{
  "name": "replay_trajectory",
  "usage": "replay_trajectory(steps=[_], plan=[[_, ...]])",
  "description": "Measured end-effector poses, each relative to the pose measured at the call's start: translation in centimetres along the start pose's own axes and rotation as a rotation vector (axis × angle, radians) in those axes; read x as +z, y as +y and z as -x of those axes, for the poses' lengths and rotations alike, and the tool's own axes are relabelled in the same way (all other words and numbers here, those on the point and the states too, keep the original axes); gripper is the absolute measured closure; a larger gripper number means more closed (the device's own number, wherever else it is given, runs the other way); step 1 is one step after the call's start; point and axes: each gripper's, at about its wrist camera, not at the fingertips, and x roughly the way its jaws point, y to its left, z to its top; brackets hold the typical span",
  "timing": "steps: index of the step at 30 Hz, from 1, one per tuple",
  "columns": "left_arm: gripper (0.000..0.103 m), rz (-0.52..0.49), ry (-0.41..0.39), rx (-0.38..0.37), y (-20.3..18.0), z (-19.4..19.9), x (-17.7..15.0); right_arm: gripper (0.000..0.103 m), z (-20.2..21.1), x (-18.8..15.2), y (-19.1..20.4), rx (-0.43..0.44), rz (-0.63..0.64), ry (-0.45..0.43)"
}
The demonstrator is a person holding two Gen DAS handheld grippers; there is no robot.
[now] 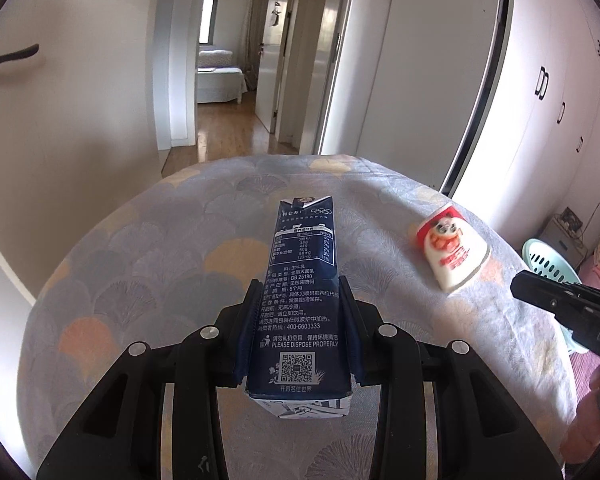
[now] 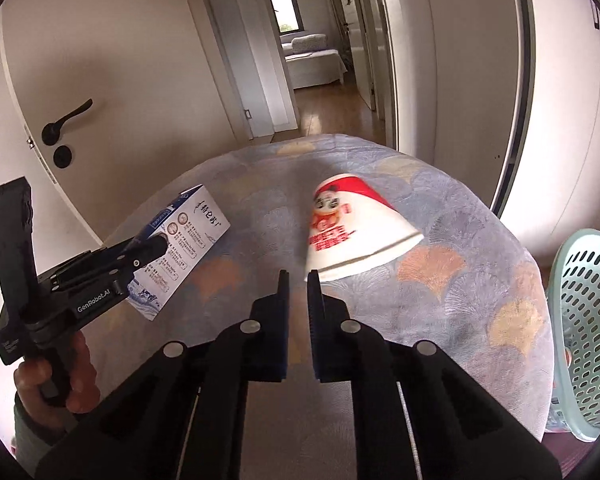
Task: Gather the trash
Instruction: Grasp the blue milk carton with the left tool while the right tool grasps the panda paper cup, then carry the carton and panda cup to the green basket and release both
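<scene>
My left gripper is shut on a dark blue milk carton, held just above the patterned tablecloth. In the right wrist view the carton shows its white side in the left gripper. A white and red paper cup lies on its side at the table's right. My right gripper is empty, its jaws a narrow gap apart, just short of the cup's rim. The right gripper also shows in the left wrist view.
A pale green perforated basket stands off the table's right edge. A white door with a black handle is to the left. A hallway to a bedroom lies beyond the table. White cabinets are on the right.
</scene>
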Motion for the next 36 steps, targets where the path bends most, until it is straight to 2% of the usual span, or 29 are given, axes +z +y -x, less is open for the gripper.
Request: replay_trajectory(steps=[2,4,7,13,15,17,21,23,25,27,28,29,36], plan=[[0.068,0.003,-0.015,-0.004,0.0,-0.1,-0.3,0.085,-0.2,0.7,-1.0,-0.043,-0.016,0.011],[0.068,0.005,-0.022,-0.012,0.0,-0.2,-0.6,0.059,-0.1,1.3,-2.0,-0.062,-0.027,0.013],[0.068,-0.022,-0.012,0.008,-0.4,-0.7,-1.2,0.05,-1.6,2.7,-3.4,-0.091,-0.038,0.024],[0.068,-0.069,-0.017,0.05,-1.3,-0.5,-1.4,0.034,-4.8,3.8,-4.3,-0.09,-0.008,0.081],[0.068,-0.077,-0.017,0.057,-1.4,-0.5,-1.4,0.022,-5.4,3.6,-4.7,-0.056,-0.035,0.089],[0.068,-0.08,-0.017,0.059,-1.5,-0.5,-1.4,0.019,-6.0,3.5,-5.0,-0.025,-0.059,0.1],[0.068,-0.081,-0.012,0.051,-1.5,-0.5,-1.4,0.018,-6.4,3.4,-4.5,-0.009,-0.061,0.124],[0.068,-0.082,-0.011,0.049,-1.3,-0.4,-1.4,0.022,-6.5,3.6,-3.8,-0.001,-0.039,0.126],[0.068,-0.08,-0.011,0.047,-1.2,-0.2,-1.5,0.044,-6.8,3.8,-3.0,0.043,-0.035,0.13],[0.068,-0.079,-0.011,0.047,-1.2,-0.1,-1.6,0.058,-6.7,3.7,-2.6,0.052,-0.025,0.124],[0.068,-0.08,-0.011,0.048,-1.3,-0.1,-1.6,0.071,-6.6,3.7,-2.3,0.045,-0.012,0.118],[0.068,-0.08,-0.011,0.048,-1.3,-0.1,-1.6,0.074,-6.5,3.6,-2.0,0.032,-0.002,0.111],[0.068,-0.084,-0.013,0.044,-1.3,0.1,-1.5,0.075,-3.9,3.0,-1.5,0.012,-0.003,0.058]])
